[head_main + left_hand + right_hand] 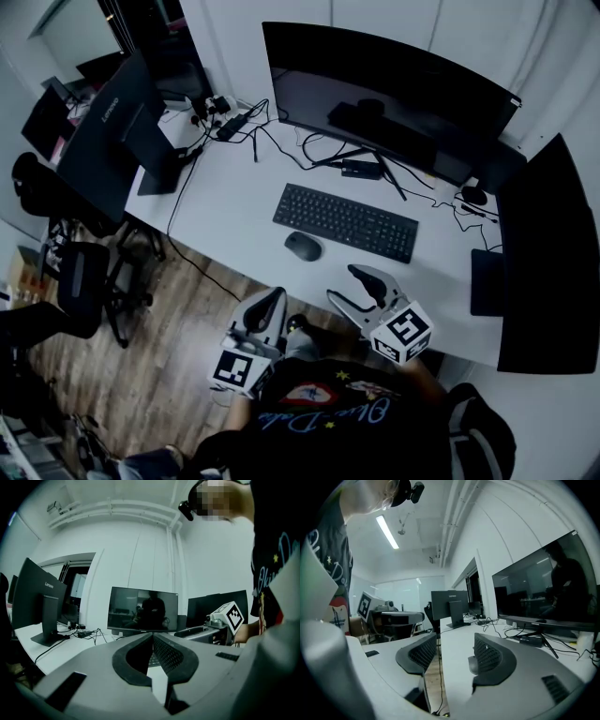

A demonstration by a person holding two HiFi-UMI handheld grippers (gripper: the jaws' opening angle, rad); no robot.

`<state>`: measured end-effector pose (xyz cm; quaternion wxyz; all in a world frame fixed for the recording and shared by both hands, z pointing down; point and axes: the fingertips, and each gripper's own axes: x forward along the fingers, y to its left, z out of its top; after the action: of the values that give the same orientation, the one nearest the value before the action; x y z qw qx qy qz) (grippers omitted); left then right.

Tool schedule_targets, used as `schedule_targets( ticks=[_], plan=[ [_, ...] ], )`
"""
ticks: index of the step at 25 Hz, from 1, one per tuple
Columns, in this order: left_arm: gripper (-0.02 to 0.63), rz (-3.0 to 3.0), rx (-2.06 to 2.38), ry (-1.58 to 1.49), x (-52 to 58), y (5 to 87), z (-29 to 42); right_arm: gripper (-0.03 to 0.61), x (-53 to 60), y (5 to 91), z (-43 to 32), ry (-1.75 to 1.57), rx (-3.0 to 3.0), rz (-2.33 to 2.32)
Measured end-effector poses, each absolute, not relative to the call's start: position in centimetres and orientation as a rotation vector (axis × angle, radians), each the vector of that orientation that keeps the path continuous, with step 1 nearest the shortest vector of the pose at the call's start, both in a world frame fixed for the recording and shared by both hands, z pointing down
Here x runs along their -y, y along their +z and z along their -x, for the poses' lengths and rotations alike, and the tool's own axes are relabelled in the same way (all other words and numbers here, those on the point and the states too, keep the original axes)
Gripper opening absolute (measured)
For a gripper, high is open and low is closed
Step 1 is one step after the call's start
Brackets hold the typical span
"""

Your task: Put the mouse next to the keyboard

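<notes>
I am in the approach step. The mouse (303,246) lies at frame centre, just below the left end of the keyboard (345,221). My right gripper (349,286) is spread and empty, and my left gripper (265,305) is pressed together. Next, I judge, the right jaws must straddle the mouse.

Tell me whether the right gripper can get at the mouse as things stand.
Probably yes. The right gripper is open and empty and points toward the mouse, which lies on bare desk at the near side of the keyboard. Nothing lies between them.
</notes>
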<state>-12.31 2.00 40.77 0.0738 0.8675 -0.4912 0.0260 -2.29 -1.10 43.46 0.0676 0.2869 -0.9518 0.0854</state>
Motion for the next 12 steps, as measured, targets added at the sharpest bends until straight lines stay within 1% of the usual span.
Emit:
schedule_targets(
  ticks=[12],
  plan=[
    [-0.003, -2.579, 1.436, 0.088, 5.8, 42.6, 17.8, 0.241, 8.1, 49.2, 7.6, 0.313, 2.701, -0.809]
  ],
)
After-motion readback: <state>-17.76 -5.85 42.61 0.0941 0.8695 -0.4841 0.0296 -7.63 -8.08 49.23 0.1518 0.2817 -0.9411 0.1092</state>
